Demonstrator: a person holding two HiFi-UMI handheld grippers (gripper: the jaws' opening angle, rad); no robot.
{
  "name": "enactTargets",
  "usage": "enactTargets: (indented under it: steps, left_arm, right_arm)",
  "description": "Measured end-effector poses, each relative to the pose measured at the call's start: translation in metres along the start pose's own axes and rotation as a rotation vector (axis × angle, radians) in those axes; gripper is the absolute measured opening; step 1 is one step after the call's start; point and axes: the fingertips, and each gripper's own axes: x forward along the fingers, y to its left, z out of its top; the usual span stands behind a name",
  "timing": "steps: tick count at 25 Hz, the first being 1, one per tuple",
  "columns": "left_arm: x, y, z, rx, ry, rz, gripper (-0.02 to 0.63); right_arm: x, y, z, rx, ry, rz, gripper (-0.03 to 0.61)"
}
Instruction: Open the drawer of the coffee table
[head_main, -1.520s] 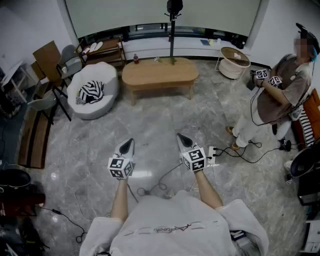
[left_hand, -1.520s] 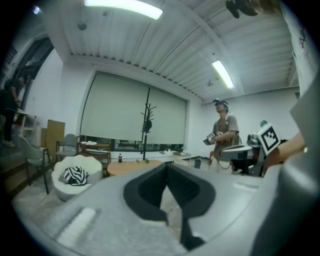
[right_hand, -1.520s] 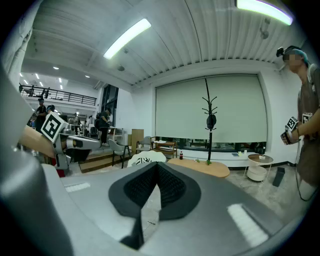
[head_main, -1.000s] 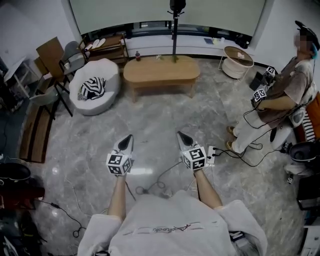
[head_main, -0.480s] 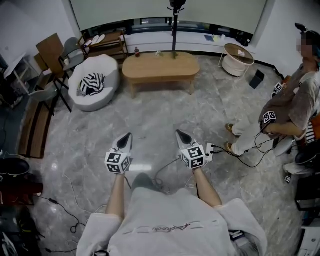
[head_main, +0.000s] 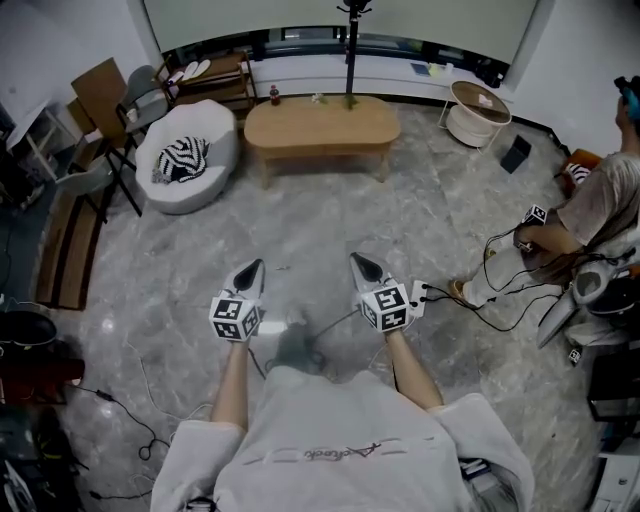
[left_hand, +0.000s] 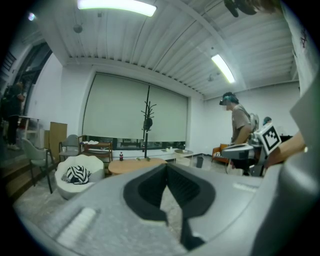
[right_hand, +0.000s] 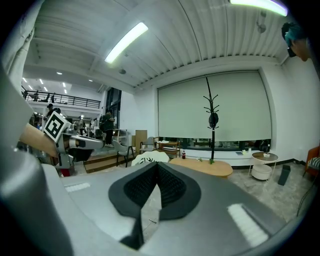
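Far ahead and left of the left jaws, a wooden chair (head_main: 98, 100) stands by the wall. Nearer in is a white beanbag (head_main: 205, 130) with a striped cushion (head_main: 183, 158) lying in it.

The left gripper (head_main: 254, 264) is held out over the grey marble floor (head_main: 320, 220). Its jaws are pressed together to a point with nothing between them. In the left gripper view the dark pads (left_hand: 150, 187) meet at the tip.

The coffee table (head_main: 322, 125) is oval and light wood. It stands straight ahead, between the lines of the two pairs of jaws and well apart from both tips. A small dark bottle (head_main: 274, 95) stands at its far left end. A black coat stand (head_main: 350, 50) rises at its far edge. The drawer cannot be made out from here.

The right gripper (head_main: 357, 260) is level with the left one, side by side with it and apart. Its jaws are pressed together and hold nothing, and the right gripper view shows the same. A white power strip (head_main: 420, 297) lies on the floor just right of it, with a cable (head_main: 500, 310) running off to the right.

Ahead and right of the right jaws is a round white side table (head_main: 478, 112). Farther right, at the frame edge, a second person (head_main: 600, 200) carries marker cubes (head_main: 537, 215).
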Motion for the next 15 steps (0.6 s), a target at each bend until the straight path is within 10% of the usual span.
enactTargets:
  steps: [15]
  left_arm:
    - [0.054, 0.044, -0.001, -0.012, 0.0, 0.01, 0.0]
  right_arm:
    - [0.068, -0.025, 0.001, 0.0, 0.007, 0.013, 0.005]
